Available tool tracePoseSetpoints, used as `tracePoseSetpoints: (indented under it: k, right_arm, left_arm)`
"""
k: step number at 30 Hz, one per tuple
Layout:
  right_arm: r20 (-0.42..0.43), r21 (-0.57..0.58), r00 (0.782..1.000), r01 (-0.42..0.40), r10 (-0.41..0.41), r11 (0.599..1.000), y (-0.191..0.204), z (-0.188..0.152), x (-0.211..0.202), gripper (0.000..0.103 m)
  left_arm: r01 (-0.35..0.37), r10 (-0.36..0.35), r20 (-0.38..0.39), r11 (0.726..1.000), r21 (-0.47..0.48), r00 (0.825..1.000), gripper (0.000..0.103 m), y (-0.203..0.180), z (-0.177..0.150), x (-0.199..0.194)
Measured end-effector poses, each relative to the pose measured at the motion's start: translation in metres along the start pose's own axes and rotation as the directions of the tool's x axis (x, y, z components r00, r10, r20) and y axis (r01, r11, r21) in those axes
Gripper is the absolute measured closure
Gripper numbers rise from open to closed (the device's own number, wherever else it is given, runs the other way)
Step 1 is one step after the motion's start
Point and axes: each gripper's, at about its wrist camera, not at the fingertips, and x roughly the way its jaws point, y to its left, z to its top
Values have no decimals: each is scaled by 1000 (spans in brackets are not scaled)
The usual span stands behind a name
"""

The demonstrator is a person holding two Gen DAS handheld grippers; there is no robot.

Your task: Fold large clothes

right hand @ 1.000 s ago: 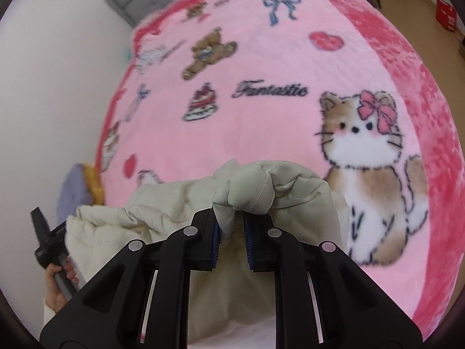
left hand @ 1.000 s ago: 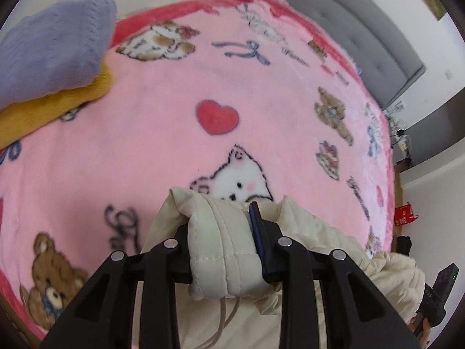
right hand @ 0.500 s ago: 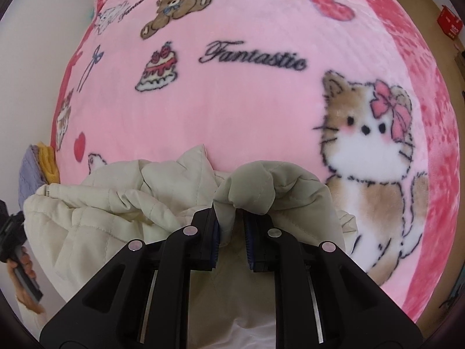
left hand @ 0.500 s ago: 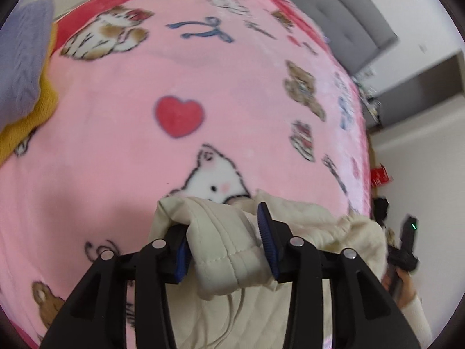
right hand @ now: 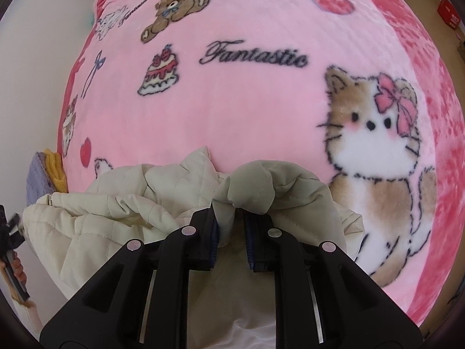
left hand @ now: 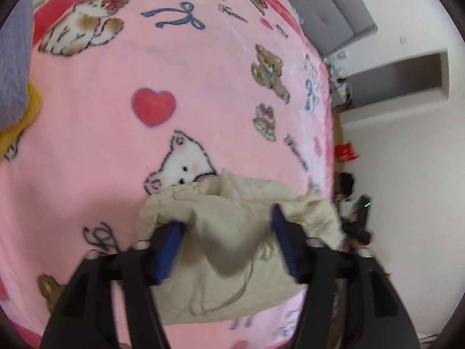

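A cream quilted jacket [left hand: 229, 229] lies bunched on the pink cartoon blanket [left hand: 180, 67]. My left gripper [left hand: 226, 247] has its jaws spread wide; the jacket's edge sits loose between the blue pads [left hand: 167, 250]. In the right wrist view the same jacket [right hand: 122, 215] stretches left. My right gripper [right hand: 231, 232] is shut on a bunched fold of the jacket [right hand: 247, 189] and holds it just above the blanket [right hand: 247, 101]. The other gripper's handle and a hand show at the left edge [right hand: 11, 250].
A folded stack of a purple knit [left hand: 11, 58] over a yellow one [left hand: 20, 122] sits at the blanket's left edge, also in the right wrist view [right hand: 43, 177]. A grey headboard [left hand: 328, 3] is behind. A red box [left hand: 345, 152] stands on the floor beyond the bed.
My left gripper has opened and let go of the jacket edge, which now sags between the jaws. My right gripper keeps its grip and has moved closer to the blanket.
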Motion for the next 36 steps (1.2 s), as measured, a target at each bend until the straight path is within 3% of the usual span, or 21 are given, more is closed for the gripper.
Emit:
tracePoseSetpoints:
  k: [1, 3, 6, 8, 9, 11, 13, 15, 18, 19, 21, 24, 26, 29, 30, 32, 34, 36]
  right_arm:
    - [1, -2, 1000, 2, -2, 1000, 0, -1, 0, 89]
    - [-5, 2, 1000, 7, -7, 1000, -2, -3, 0, 89]
    - [0, 16, 1000, -2, 2, 1000, -3, -4, -1, 89]
    - [2, 24, 1000, -6, 6, 1000, -3, -5, -1, 89]
    - [0, 22, 1000, -6, 6, 1000, -3, -5, -1, 89]
    - [-2, 17, 1000, -8, 8, 1000, -3, -4, -1, 89]
    - [-3, 26, 1000, -19, 19, 999, -5, -4, -1, 89]
    - [-3, 39, 1000, -27, 27, 999, -7, -4, -1, 89]
    - [-4, 32, 1000, -25, 25, 999, -6, -4, -2, 89]
    - [-5, 30, 1000, -25, 25, 999, -6, -3, -2, 89]
    - [-9, 27, 1000, -24, 24, 999, -6, -3, -2, 88]
    - [-18, 20, 999, -29, 29, 999, -4, -3, -3, 87]
    - [-33, 39, 999, -41, 42, 998, -4, -4, -7, 83]
    - [-17, 64, 994, -108, 110, 992, -3, -8, -28, 59]
    - [-12, 68, 991, -135, 136, 989, -3, -10, -36, 38]
    - [28, 48, 977, -210, 209, 976, 2, -16, -63, 8]
    - [76, -27, 977, -195, 197, 980, 13, -22, -90, 8]
    - [107, -92, 970, -207, 216, 974, 22, -30, -114, 8]
  left_arm:
    - [-52, 51, 57, 998, 19, 997, 12, -2, 1, -11]
    - [-171, 161, 144, 984, 54, 976, 11, -8, 2, -30]
    - [-140, 132, 121, 988, 65, 984, 10, -16, 3, -39]
    - [-146, 124, 134, 974, 170, 983, 9, -40, -5, -36]
    - [-164, 130, 156, 959, 232, 979, 5, -55, -14, -32]
    - [-124, 51, 199, 920, 372, 979, 5, -92, -47, -13]
    - [-69, -13, 179, 894, 444, 984, 5, -117, -77, 14]
    - [-45, -47, 162, 851, 524, 986, 5, -148, -114, 58]
    - [-133, 2, 214, 789, 600, 977, 5, -169, -145, 105]
    - [-166, 32, 229, 784, 598, 973, 5, -172, -152, 121]
    - [-160, 44, 215, 813, 559, 976, 6, -168, -159, 142]
    - [-223, 114, 247, 851, 476, 962, 6, -152, -164, 166]
    - [-206, 117, 227, 883, 421, 967, 6, -141, -163, 175]
    - [-194, 138, 179, 917, 348, 974, 5, -126, -157, 192]
    - [-194, 143, 171, 920, 340, 975, 4, -124, -158, 198]
    - [-224, 168, 178, 904, 365, 969, 4, -126, -159, 206]
    - [-237, 179, 186, 900, 365, 966, 4, -128, -159, 209]
    - [-225, 170, 186, 916, 331, 968, 4, -124, -157, 209]
